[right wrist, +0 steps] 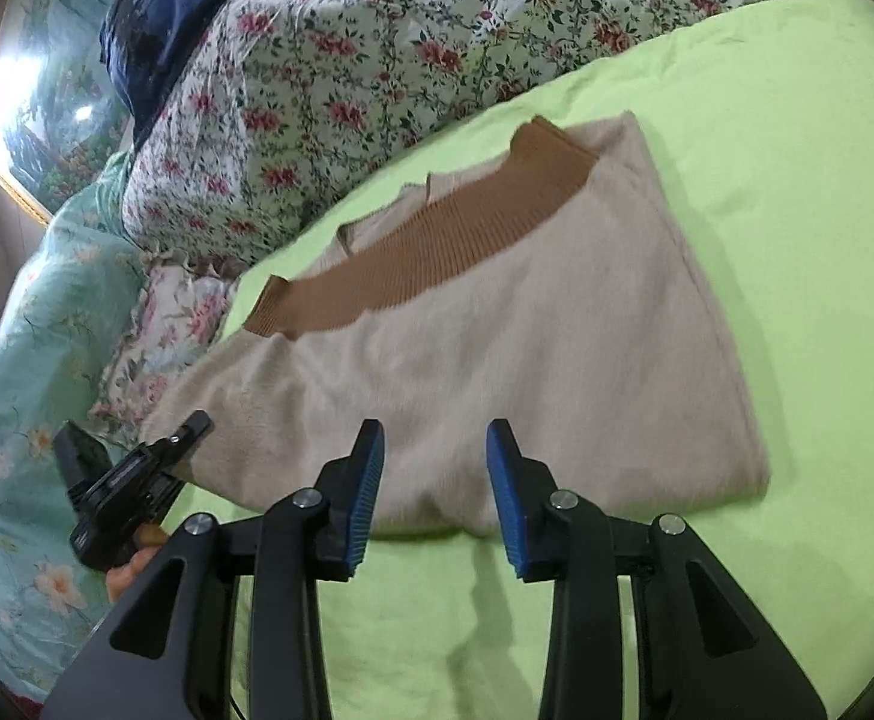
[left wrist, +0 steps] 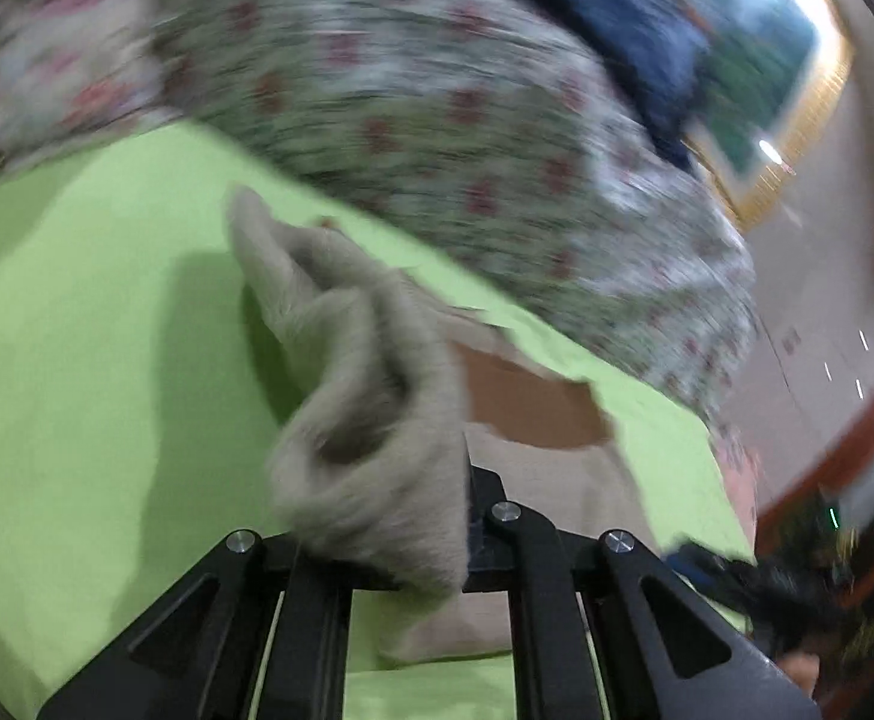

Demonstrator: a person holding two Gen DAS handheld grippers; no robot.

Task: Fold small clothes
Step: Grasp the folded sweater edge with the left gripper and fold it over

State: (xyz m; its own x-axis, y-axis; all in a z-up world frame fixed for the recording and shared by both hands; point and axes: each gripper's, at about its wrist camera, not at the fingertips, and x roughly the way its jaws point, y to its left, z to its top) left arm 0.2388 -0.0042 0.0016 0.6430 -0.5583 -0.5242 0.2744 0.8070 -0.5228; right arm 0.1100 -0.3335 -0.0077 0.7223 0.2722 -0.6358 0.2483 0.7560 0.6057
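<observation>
Lime-green sheet (right wrist: 767, 192) is covering the bed, w/ a floral quilt (right wrist: 329, 72) bunching at 11 o'clock. Beige sweater (right wrist: 497, 348) is lying flat mid-sheet, brown ribbed collar (right wrist: 437, 252) at 12. Left gripper (left wrist: 467, 516) is clamping shut on a bunched beige sleeve (left wrist: 365, 396). Right gripper (right wrist: 435, 480) is hovering w/ jaws apart over the sweater's near hem, nothing pinched.

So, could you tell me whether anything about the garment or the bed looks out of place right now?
One thing: the beige sweater lies mostly flat on the green sheet, but its left side is bunched up and lifted, pinched in the left gripper. The right gripper is open above the hem, holding nothing. No spill or damage is visible.
</observation>
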